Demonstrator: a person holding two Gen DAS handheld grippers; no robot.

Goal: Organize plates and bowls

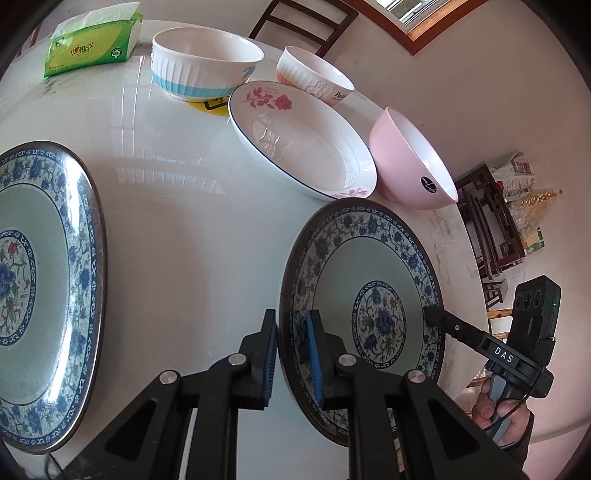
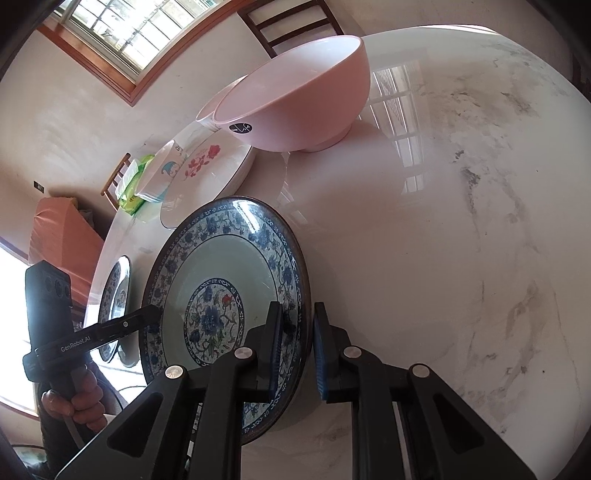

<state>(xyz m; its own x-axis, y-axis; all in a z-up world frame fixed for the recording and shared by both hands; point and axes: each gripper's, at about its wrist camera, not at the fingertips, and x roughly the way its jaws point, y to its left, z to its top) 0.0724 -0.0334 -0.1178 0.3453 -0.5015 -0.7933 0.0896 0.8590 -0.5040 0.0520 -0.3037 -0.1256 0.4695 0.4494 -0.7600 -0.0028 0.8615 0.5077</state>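
A blue-patterned plate (image 1: 369, 280) lies on the white table (image 1: 192, 236); it also shows in the right wrist view (image 2: 229, 258). My left gripper (image 1: 293, 354) straddles its left rim, one pad on each side, pads close to the rim. My right gripper (image 2: 297, 354) straddles the opposite rim the same way. Whether either pinches the rim I cannot tell. A second blue-patterned plate (image 1: 40, 288) lies at the left. A rose plate (image 1: 299, 140), a pink bowl (image 1: 410, 162), a blue-striped bowl (image 1: 203, 62) and a rabbit bowl (image 1: 314, 75) stand behind.
A green tissue pack (image 1: 92, 40) lies at the back left. Dark wooden chairs (image 1: 306, 22) stand beyond the table. The table's right edge (image 1: 476, 266) runs near the plate. In the right wrist view the marble table (image 2: 461, 240) stretches to the right.
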